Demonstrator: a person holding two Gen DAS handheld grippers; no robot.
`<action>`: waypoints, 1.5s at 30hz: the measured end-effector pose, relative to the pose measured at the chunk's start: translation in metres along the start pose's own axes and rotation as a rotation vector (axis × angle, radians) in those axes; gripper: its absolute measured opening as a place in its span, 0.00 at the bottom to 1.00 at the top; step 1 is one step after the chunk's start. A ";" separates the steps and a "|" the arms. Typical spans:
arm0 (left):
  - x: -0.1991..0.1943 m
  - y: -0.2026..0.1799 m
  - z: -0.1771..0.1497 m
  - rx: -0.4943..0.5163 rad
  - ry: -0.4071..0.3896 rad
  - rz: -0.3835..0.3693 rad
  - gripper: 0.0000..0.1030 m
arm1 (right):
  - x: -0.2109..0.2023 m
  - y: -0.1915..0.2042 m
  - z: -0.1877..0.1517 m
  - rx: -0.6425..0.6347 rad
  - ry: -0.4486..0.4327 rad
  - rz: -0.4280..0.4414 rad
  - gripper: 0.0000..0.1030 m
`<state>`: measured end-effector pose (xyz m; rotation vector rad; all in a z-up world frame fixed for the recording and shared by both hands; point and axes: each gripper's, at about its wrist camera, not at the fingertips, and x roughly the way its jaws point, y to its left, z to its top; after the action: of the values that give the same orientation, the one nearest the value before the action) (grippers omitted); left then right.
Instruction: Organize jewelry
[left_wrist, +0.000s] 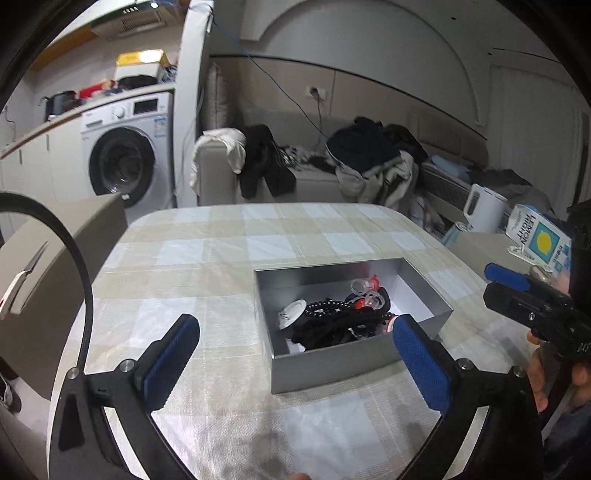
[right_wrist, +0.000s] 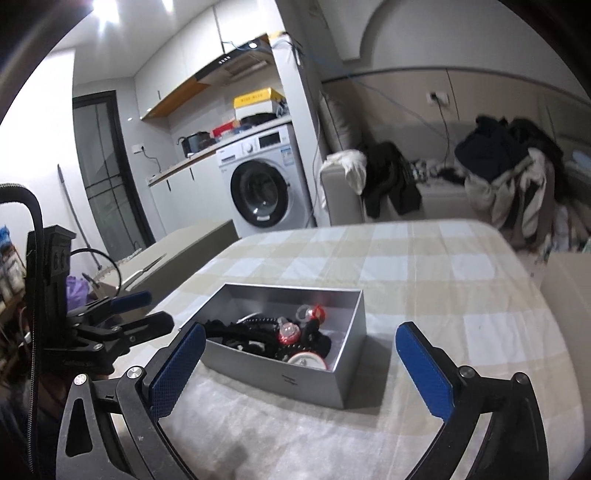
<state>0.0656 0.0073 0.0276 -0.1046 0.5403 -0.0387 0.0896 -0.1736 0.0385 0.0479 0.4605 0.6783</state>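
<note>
A silver open box sits on the checked tablecloth; it also shows in the right wrist view. Inside lies a tangle of black beaded strands with red and clear pieces and a white round piece; the tangle shows in the right wrist view too. My left gripper is open and empty, just in front of the box. My right gripper is open and empty, its fingers either side of the box's near corner. Each gripper shows in the other's view, the right one and the left one.
A white kettle and a lemon drink carton stand to the right of the table. A beige chair with a knife-like tool is at the left. A sofa with piled clothes and a washing machine are behind.
</note>
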 end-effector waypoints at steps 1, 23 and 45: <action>0.000 0.000 -0.002 -0.001 -0.009 0.011 0.99 | 0.000 0.001 -0.001 -0.009 -0.007 0.001 1.00; -0.004 -0.002 -0.019 -0.012 -0.076 0.038 0.99 | 0.000 0.011 -0.019 -0.084 -0.059 0.028 1.00; -0.006 -0.007 -0.018 0.006 -0.093 0.055 0.99 | -0.004 0.025 -0.025 -0.163 -0.092 0.004 1.00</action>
<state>0.0509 -0.0007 0.0160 -0.0852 0.4503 0.0180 0.0612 -0.1589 0.0229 -0.0733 0.3154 0.7126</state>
